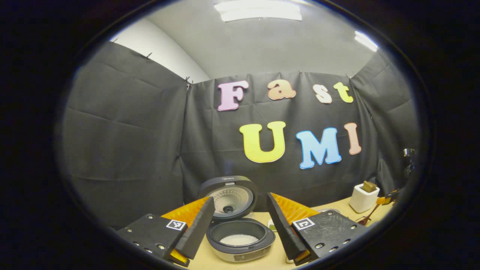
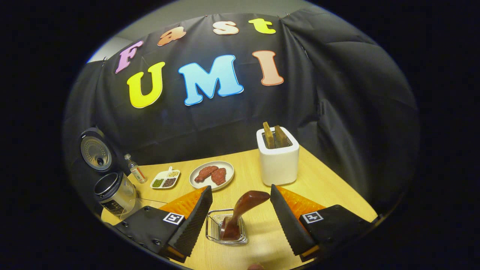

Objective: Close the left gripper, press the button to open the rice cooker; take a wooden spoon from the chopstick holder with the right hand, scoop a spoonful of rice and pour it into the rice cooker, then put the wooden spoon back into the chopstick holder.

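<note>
From my right tool (image 2: 240,221), spread wide with nothing between its fingers, I look down on the wooden spoon (image 2: 240,213) standing in the wire chopstick holder (image 2: 213,230) on the tabletop (image 2: 322,180), its handle leaning up toward the gap between the fingers. I judge the spoon to be back where it belongs, so the risk now is in pulling away: if I drift sideways a finger could catch the tilted handle and tip the light holder over, or flick the spoon out.

Just beyond stands the white toaster (image 2: 278,161) with two slices in it, and to the left a plate of meat (image 2: 212,174), a small divided dish (image 2: 165,179) and a little bottle (image 2: 135,168); a careless sweep left could knock these.

My left tool (image 1: 240,225) is also spread and holding nothing, hovering near the rice cooker (image 1: 240,234), whose lid is up and whose pot holds some white rice. Dropping lower, I could bump the pot's rim or knock the raised lid shut.
</note>
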The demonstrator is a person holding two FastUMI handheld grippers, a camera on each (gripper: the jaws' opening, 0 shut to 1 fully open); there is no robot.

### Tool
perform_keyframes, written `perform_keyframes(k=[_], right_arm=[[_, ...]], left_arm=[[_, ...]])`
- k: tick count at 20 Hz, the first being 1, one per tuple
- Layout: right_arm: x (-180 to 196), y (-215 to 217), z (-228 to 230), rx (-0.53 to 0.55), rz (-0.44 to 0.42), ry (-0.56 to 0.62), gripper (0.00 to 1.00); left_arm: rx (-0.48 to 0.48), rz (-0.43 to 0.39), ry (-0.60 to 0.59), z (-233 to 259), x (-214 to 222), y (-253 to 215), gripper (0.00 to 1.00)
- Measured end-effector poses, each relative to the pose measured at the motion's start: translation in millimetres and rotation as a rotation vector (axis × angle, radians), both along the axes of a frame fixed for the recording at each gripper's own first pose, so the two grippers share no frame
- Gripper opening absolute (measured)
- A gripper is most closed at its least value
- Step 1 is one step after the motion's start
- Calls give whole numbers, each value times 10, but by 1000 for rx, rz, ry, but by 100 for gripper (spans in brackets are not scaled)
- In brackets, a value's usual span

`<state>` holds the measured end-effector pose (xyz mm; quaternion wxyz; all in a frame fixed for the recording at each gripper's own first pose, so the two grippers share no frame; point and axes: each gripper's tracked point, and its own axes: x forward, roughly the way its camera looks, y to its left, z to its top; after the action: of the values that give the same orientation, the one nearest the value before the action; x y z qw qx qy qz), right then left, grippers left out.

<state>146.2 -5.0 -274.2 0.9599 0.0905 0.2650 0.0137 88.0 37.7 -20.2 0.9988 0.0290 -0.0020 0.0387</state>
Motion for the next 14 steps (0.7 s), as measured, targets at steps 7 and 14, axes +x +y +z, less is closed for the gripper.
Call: perform_keyframes(k=[7,14], right_arm=[[17,-74,670,-72,-11,-113,98],[-136,-56,1160,-113,-13,-172,98]], left_arm=[[1,-24,-11,52,243,-31,87],[12,-14,16,69,724,146,87]])
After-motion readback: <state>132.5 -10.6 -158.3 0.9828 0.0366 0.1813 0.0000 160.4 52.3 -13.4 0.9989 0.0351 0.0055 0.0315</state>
